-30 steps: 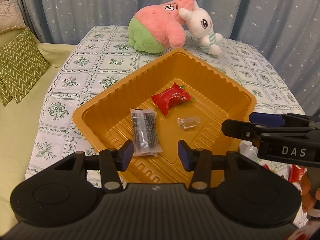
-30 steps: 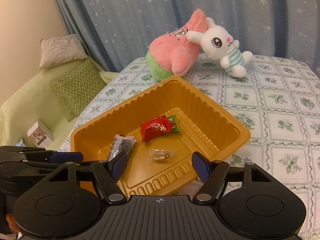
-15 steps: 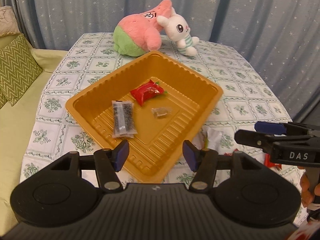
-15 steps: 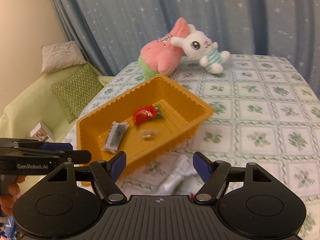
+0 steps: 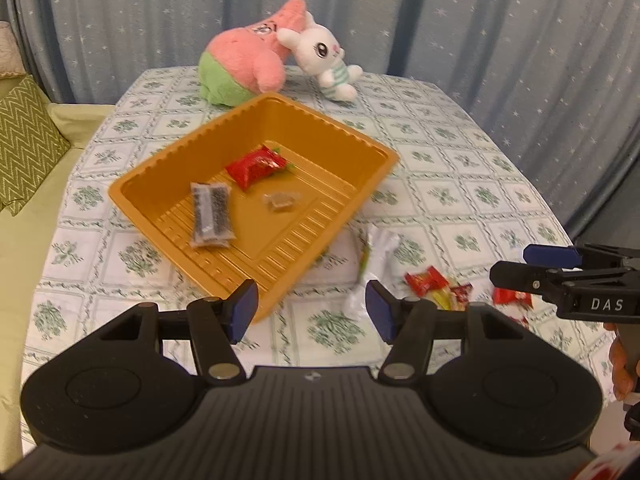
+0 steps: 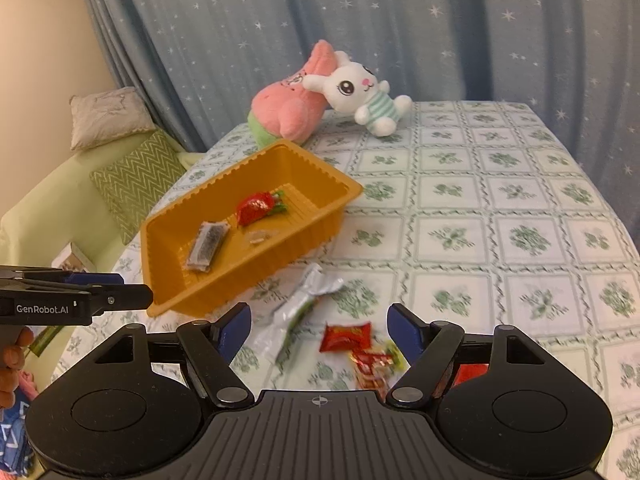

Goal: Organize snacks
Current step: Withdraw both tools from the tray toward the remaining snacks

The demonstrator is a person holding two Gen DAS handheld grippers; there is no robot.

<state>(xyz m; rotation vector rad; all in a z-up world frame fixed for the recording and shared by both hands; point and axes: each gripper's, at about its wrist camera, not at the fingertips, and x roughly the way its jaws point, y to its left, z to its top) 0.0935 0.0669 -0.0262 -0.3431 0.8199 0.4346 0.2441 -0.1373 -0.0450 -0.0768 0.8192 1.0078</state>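
An orange tray (image 5: 352, 140) (image 6: 312, 160) on the table holds a red packet (image 5: 256, 168) (image 6: 254, 208), a dark seed bar (image 5: 211, 212) (image 6: 206, 244) and a small clear-wrapped brown piece (image 5: 282, 201) (image 6: 260, 236). Outside it, near the front, lie a silver wrapper (image 5: 378, 248) (image 6: 304, 300) and small red packets (image 5: 426, 280) (image 6: 346, 336). My left gripper (image 5: 312, 310) is open and empty, above the tray's near corner. My right gripper (image 6: 320, 330) is open and empty, above the loose packets.
A pink star plush (image 5: 244, 60) (image 6: 288, 104) and a white bunny plush (image 5: 324, 60) (image 6: 356, 92) lie at the table's far side. A green sofa with a zigzag cushion (image 5: 24, 136) (image 6: 136, 176) stands to the left. Blue curtains hang behind.
Both grippers have pulled back and up from the tray, still open. The loose snacks in front of the tray have come into view.
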